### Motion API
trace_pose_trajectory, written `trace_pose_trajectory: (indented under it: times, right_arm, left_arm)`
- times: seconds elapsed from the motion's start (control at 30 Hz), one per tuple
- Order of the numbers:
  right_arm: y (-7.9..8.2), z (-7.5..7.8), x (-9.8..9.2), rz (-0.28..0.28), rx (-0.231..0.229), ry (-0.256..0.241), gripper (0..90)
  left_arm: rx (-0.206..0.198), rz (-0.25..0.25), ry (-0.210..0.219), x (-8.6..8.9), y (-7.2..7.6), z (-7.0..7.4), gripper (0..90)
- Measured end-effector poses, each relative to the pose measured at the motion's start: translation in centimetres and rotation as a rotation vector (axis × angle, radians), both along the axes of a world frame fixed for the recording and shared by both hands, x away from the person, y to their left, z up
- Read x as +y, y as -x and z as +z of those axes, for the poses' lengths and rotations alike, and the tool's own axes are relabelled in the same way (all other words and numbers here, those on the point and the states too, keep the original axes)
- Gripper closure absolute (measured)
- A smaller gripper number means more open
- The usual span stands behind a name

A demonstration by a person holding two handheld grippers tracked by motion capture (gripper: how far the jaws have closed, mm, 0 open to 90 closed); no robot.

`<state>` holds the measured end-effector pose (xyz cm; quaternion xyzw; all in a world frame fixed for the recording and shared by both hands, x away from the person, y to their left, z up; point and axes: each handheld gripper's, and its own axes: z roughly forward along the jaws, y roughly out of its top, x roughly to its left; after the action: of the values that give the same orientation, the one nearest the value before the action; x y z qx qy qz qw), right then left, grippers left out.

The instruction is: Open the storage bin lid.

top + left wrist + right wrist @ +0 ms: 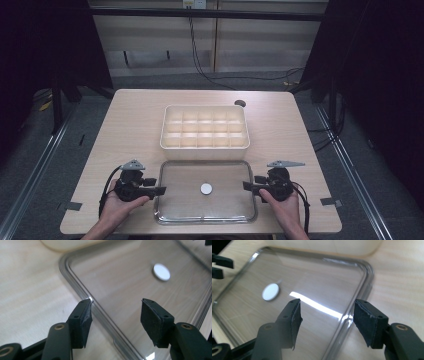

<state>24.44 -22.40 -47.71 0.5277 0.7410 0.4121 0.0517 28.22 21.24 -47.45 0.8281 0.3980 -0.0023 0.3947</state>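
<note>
Wooden table (135, 120), seen from above. A white divided box (205, 127) sits at mid-table, its small compartments empty as far as can be seen. Just in front of it, on the near side, lies a clear tray (172, 210) with rounded corners; the two look close together, contact uncertain. A small white disc (206, 188) rests flat near the middle of the tray. Left gripper (159, 190) held in the person's left hand (116, 202), jaws pointing inward at the tray's left edge. In the left gripper view its jaws stand spread wide with nothing between them, the tray rim (82, 293) running under the gap and the disc (161, 272) well beyond. Right gripper (246, 186) in the right hand (285, 204), at the tray's right edge, jaws likewise pointing inward. Right gripper view: jaws spread apart, empty, straddling the tray's rim (359, 297); disc (270, 291) farther off to the left. A dark round hole (240, 103) marks the table's far edge.
</note>
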Motion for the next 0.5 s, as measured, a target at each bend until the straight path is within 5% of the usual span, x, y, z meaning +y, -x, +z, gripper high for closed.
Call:
trace_pose_trajectory:
  times: [0.23, 0.33, 0.5]
  right_arm:
    - [-0.5, 1.3, -0.8, 0.017, -0.050, -0.018, 36.8]
    - [-0.4, 2.0, -1.9, 0.017, -0.099, -0.057, 35.5]
    - [0.0, 3.3, -4.3, -0.043, -0.144, -0.056, 34.1]
  left_arm:
    - [-0.039, 0.031, 0.012, -0.2, -0.8, 1.6, 37.1]
    - [-0.088, 0.023, 0.033, -0.3, -0.3, 2.7, 33.9]
    - [-0.134, 0.049, 0.039, 1.6, -1.3, 3.4, 32.4]
